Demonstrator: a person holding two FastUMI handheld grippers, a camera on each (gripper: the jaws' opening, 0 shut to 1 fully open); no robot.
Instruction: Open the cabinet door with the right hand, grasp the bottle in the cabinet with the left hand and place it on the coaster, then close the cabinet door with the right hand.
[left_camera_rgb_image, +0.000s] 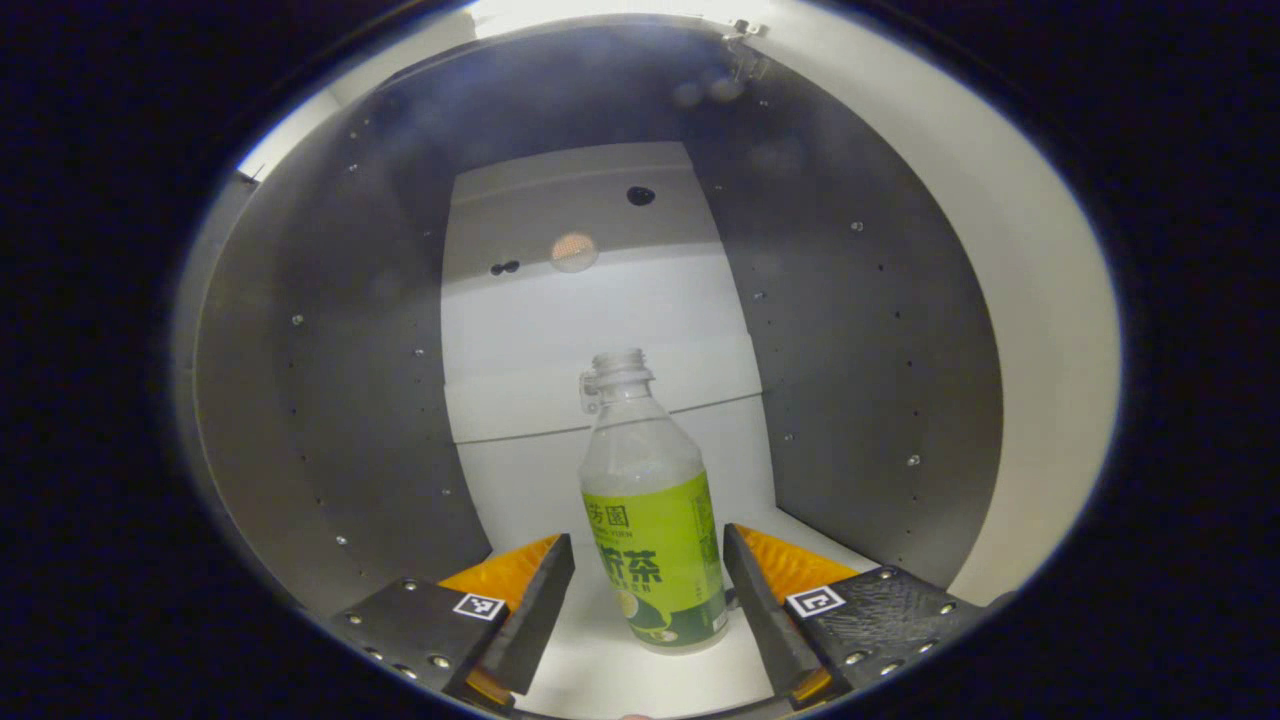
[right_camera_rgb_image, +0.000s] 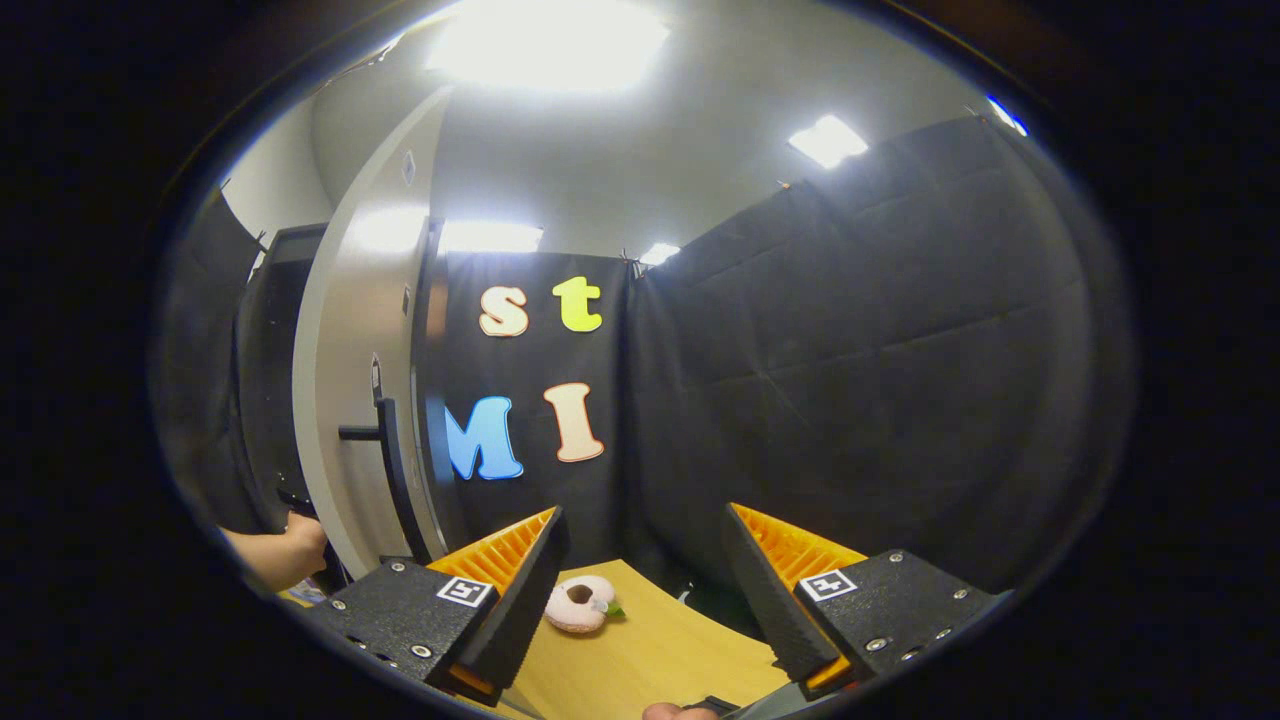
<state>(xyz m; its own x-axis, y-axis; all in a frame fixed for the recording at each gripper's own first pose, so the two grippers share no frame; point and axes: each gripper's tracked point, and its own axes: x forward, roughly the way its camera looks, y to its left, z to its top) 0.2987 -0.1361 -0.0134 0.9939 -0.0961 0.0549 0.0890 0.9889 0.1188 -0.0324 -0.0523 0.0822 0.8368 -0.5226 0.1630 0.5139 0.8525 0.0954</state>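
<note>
Grey cabinet (left_camera_rgb_image: 880, 380): walls dark, back panel and shelf floor pale; its inside is where the left gripper is reaching. Close walls on both sides could catch a finger on the way out and jolt the load.
Door (right_camera_rgb_image: 345, 400): swung open, seen edge-on in the right gripper view, with a dark bar handle (right_camera_rgb_image: 385, 450) standing off it. If it drifts back it could foul the person's hand (right_camera_rgb_image: 285, 550) at the cabinet mouth.
Worktop (right_camera_rgb_image: 650, 650): bare wood below the right gripper, a small pink soft toy (right_camera_rgb_image: 580, 603) lying on it. I cannot pick out the coaster from here, so the set-down spot is a guess.
Bottle (left_camera_rgb_image: 650, 520): upright on the cabinet floor, clear, green label, no cap, looks empty. Light and tall, so I'd expect a nudge from one finger to tip it.
Left gripper (left_camera_rgb_image: 648, 575): fingers spread, one on each side of the bottle's lower half, not yet pressing. It sits nearer the right finger; an uneven close might push it over.
Right gripper (right_camera_rgb_image: 645, 570): fingers apart, holding nothing, pointed at the booth wall, well away from the handle.
</note>
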